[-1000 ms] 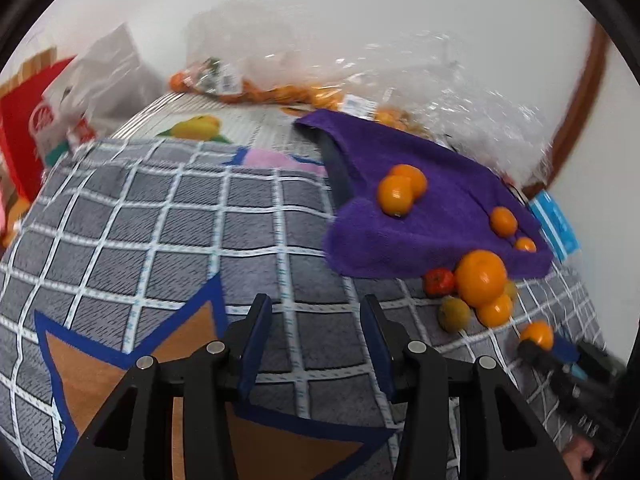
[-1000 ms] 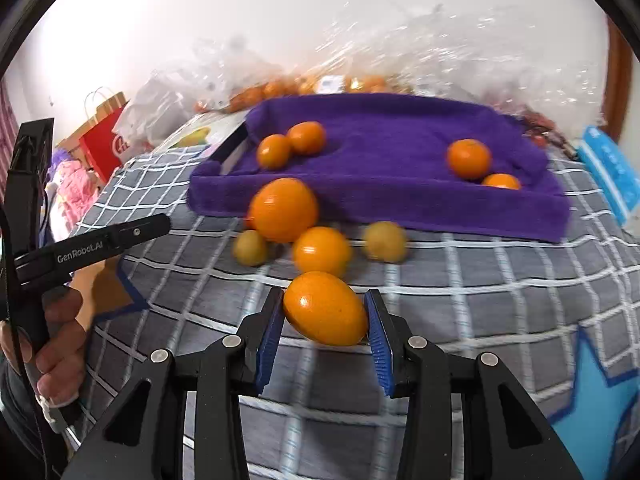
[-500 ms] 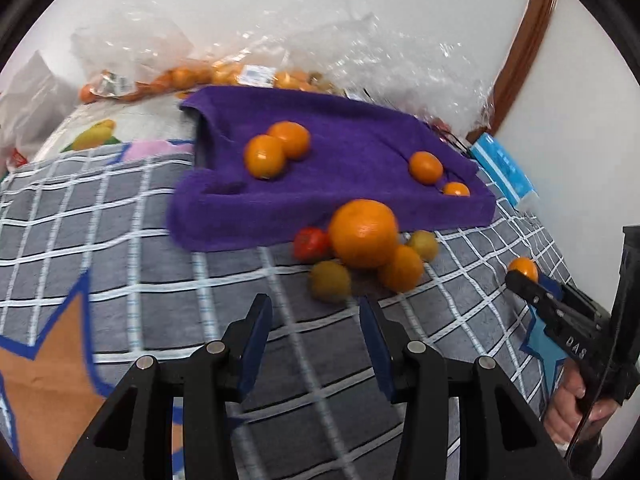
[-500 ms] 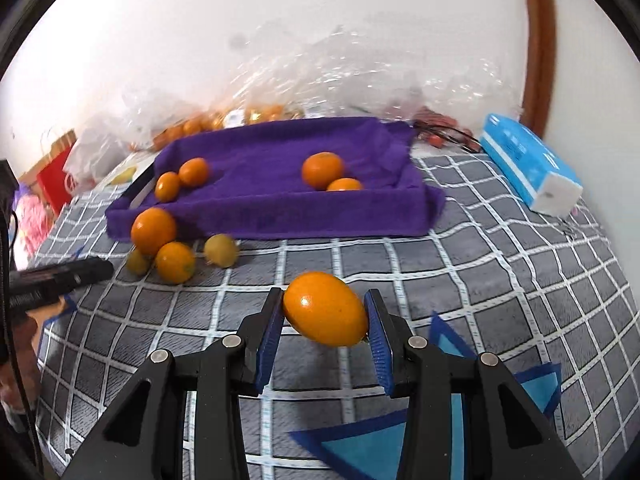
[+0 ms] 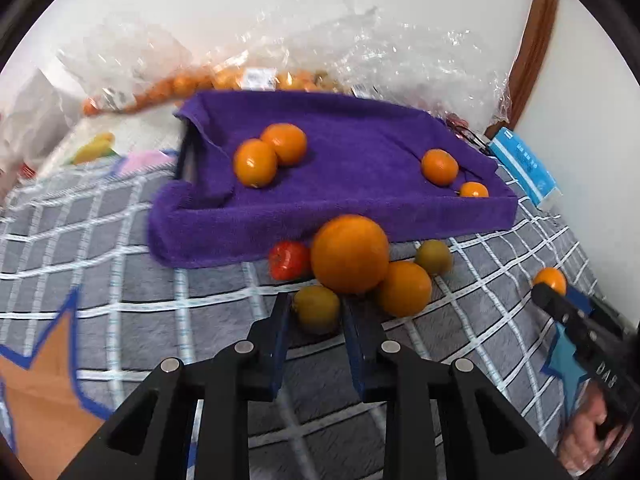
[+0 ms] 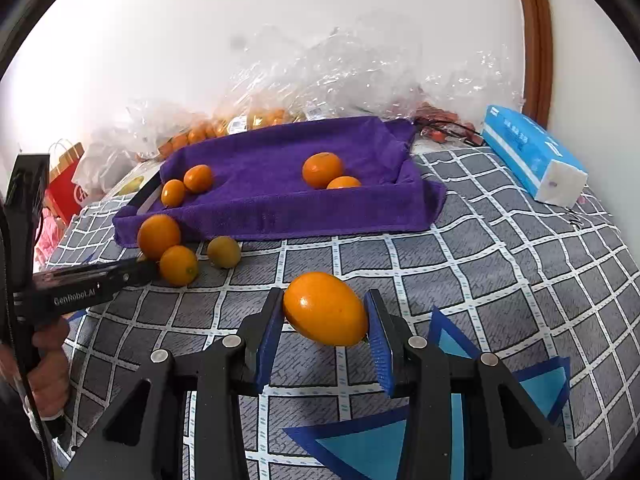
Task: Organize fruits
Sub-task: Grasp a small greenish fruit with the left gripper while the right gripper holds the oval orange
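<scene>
Swinging across the checked grey blanket (image 5: 120,264) since a second ago, my left claw (image 5: 316,316) now clenches the small greenish-yellow fruit (image 5: 317,307) beside the big orange (image 5: 349,253). My right claw (image 6: 325,312) keeps gripping its oval orange fruit (image 6: 325,309) (bound, I judge, for the purple towel-lined tray (image 6: 280,216)).

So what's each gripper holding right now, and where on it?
Right gripper: oval orange fruit, pinched across its two long ends. Left gripper: small greenish-yellow fruit, clamped at its sides.
</scene>
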The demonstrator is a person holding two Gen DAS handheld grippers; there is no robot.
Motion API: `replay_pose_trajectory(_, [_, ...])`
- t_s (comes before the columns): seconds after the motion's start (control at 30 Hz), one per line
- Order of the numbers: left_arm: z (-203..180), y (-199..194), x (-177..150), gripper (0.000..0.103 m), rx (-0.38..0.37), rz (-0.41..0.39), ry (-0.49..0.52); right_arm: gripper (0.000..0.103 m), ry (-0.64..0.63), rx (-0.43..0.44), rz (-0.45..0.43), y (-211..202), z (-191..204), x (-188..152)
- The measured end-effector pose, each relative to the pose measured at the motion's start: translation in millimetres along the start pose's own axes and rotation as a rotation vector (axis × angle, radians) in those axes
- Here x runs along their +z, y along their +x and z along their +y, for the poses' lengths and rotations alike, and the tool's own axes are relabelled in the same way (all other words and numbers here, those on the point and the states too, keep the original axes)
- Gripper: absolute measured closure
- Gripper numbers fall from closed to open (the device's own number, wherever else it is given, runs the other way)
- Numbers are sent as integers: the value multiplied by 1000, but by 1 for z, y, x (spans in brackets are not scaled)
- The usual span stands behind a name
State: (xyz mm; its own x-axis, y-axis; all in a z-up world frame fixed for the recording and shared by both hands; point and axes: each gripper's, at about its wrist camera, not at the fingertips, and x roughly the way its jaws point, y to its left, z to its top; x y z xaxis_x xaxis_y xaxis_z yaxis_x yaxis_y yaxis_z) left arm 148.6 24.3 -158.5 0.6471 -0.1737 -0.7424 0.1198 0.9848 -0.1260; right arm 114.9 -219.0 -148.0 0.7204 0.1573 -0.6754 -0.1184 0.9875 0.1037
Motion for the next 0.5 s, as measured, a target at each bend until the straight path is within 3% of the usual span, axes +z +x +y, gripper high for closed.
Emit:
replay_pose_trajectory(0.13, [5,-4,-6,78,43,-3,54,62,8,-17,13,3,-2,0])
replay_pose_trajectory(0.5, [19,1,-5,78,-24,21,-33,62,-12,-55,58,12,3,0])
